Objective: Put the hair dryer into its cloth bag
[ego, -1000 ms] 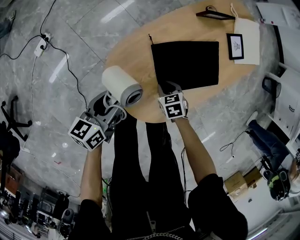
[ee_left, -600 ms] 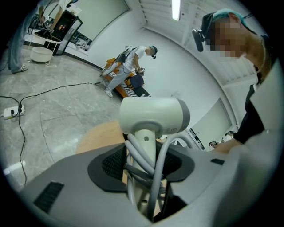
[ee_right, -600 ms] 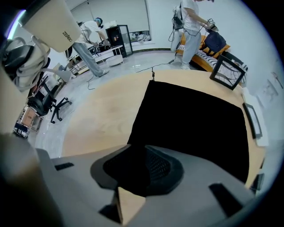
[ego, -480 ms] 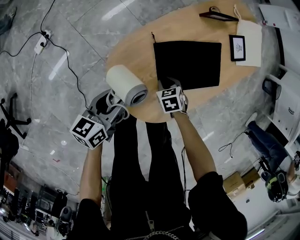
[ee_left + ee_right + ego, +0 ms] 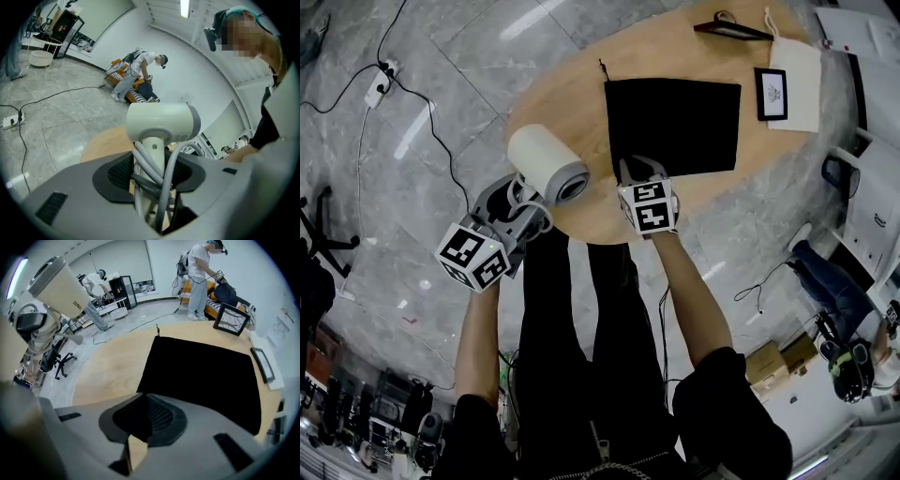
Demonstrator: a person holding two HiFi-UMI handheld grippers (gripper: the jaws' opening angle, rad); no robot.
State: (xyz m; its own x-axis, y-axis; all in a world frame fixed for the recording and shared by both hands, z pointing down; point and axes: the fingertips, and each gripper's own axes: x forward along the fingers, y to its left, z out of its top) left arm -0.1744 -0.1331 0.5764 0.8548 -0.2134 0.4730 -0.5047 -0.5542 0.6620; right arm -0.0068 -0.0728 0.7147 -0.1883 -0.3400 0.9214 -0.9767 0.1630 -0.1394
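— Left side first?

— Left gripper (image 5: 152,174): clamps the hair dryer (image 5: 161,121) by its handle, jaws part-way apart, with the handle and loops of grey cord (image 5: 172,161) pressed between the pads. Grasping, plainly.

— And where over the table?

— Holds it in the air at the near-left rim of the oval wooden table (image 5: 572,98), clear of the wood, barrel roughly level and open end turned toward the near side.

— Right side?

— Right gripper (image 5: 143,398): points steeply down at the near-left corner of the black cloth bag (image 5: 675,127). Has just been drawing its jaws together, and now presses the pads all but shut on the thin edge of the cloth.

— Sure of the pinch?

— Black on black, so hard to trace the hem, but looks caught right at the tips.

— Bag itself?

— Lies flat on the table, spread out as a dark rectangle, with a short drawstring poking out at the far-left corner. Keeps the dryer wholly outside, just to its left in the head view.

— Anything else on the wood?

— Beyond the black bag, toward the far right: a pale pouch (image 5: 797,103) with a small framed picture (image 5: 771,92) on top. Off on the grey floor at the left, a white power strip (image 5: 375,91) with a black cable.
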